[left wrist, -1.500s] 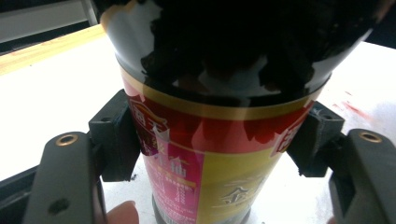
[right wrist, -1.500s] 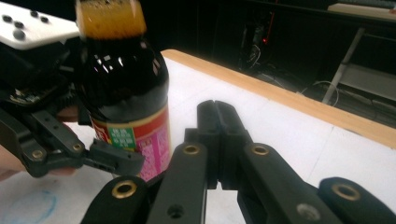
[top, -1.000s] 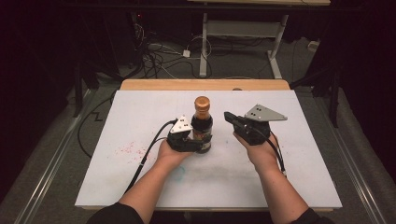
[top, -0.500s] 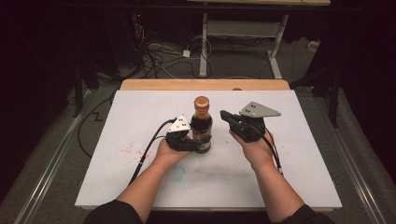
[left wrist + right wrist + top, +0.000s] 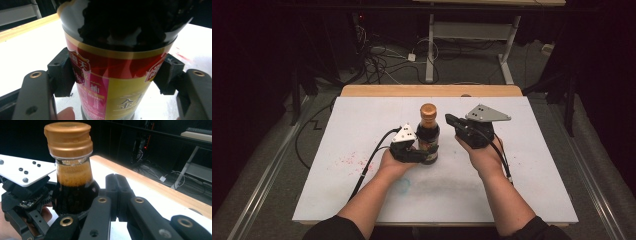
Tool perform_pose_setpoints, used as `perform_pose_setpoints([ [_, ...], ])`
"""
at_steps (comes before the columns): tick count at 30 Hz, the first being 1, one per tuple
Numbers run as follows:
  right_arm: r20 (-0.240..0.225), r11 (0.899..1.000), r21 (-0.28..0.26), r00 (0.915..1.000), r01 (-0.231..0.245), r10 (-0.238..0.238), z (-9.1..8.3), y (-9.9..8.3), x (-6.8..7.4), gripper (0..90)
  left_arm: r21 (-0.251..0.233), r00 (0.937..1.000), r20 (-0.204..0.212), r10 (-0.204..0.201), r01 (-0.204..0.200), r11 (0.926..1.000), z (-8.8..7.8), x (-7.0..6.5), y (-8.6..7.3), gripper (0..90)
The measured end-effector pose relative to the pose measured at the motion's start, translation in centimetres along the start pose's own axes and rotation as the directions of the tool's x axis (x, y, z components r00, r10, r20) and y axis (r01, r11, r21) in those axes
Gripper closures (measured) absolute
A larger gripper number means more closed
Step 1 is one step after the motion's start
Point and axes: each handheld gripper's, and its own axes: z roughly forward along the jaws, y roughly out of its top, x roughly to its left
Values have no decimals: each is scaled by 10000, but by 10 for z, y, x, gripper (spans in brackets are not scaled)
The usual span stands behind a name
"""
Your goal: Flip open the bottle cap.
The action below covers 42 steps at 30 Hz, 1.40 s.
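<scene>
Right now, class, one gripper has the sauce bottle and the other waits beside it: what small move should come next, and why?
Probably open the right gripper and bring it onto the gold cap. The left gripper is shut on the bottle low at its label, holding it upright on the white table. The right gripper's jaws are shut with nothing between them, beside the neck, so it cannot yet take the cap.

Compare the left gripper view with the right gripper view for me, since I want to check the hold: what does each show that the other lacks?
Left gripper view: the left claw's pads press both sides of the bottle's red and gold label, a fingertip below.

Right gripper view: the gold cap, foam in the neck, the right claw with jaws together beside the bottle, holding nothing.

Both: the dark sauce bottle upright on the white table with its wooden edge.
</scene>
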Motion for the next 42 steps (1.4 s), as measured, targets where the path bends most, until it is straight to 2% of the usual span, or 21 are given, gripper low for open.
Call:
perform_pose_setpoints([
  [7, -91, 9999, -70, 9998, 148, -149, 0, 11, 4, 900, -3, 10000, -31, -22, 22, 10000, 0, 0, 0, 282],
  [8, -109, 9998, -86, 9998, 191, -192, 0, 13, 4, 900, -3543, 9087, 700, -4116, 4083, 8413, 25, -29, 7, 282],
  [9, -107, 9997, -98, 9996, 241, -242, 1, 14, 5, 900, -3878, 8917, 850, -4446, 4407, 8096, 27, -31, 9, 282],
  [18, -297, 9999, -79, 9995, 124, -126, 6, 23, 5, 900, -3886, 8929, 827, -4426, 4378, 8107, 27, -32, 8, 282],
  [28, -375, 9986, -131, 9980, 507, -511, 7, 30, 12, 900, -3893, 8928, 784, -4436, 4370, 8108, 27, -32, 8, 280],
  [31, -343, 9972, -144, 9967, 731, -735, 7, 31, 14, 900, -3905, 8903, 771, -4487, 4411, 8081, 27, -32, 9, 278],
  [32, -327, 9970, -123, 9965, 770, -773, 6, 31, 14, 900, -3928, 8877, 768, -4539, 4454, 8046, 27, -32, 9, 278],
  [35, -315, 9956, -102, 9951, 934, -937, 4, 30, 15, 900, -3949, 8878, 770, -4537, 4450, 8038, 28, -32, 9, 281],
  [36, -315, 9956, -102, 9951, 934, -937, 4, 30, 15, 900, -3949, 8879, 754, -4539, 4445, 8040, 28, -32, 9, 281],
  [37, -291, 9951, -88, 9947, 983, -985, 2, 29, 16, 900, -3919, 8913, 702, -4479, 4376, 8093, 28, -32, 9, 283],
  [41, -295, 9943, -123, 9939, 1057, -1060, 0, 30, 17, 900, -3898, 8941, 578, -4440, 4297, 8145, 28, -33, 9, 287],
  [42, -295, 9943, -123, 9939, 1057, -1060, 0, 30, 17, 900, -4417, 8762, 512, -4792, 4503, 7760, 31, -35, 12, 287],
])
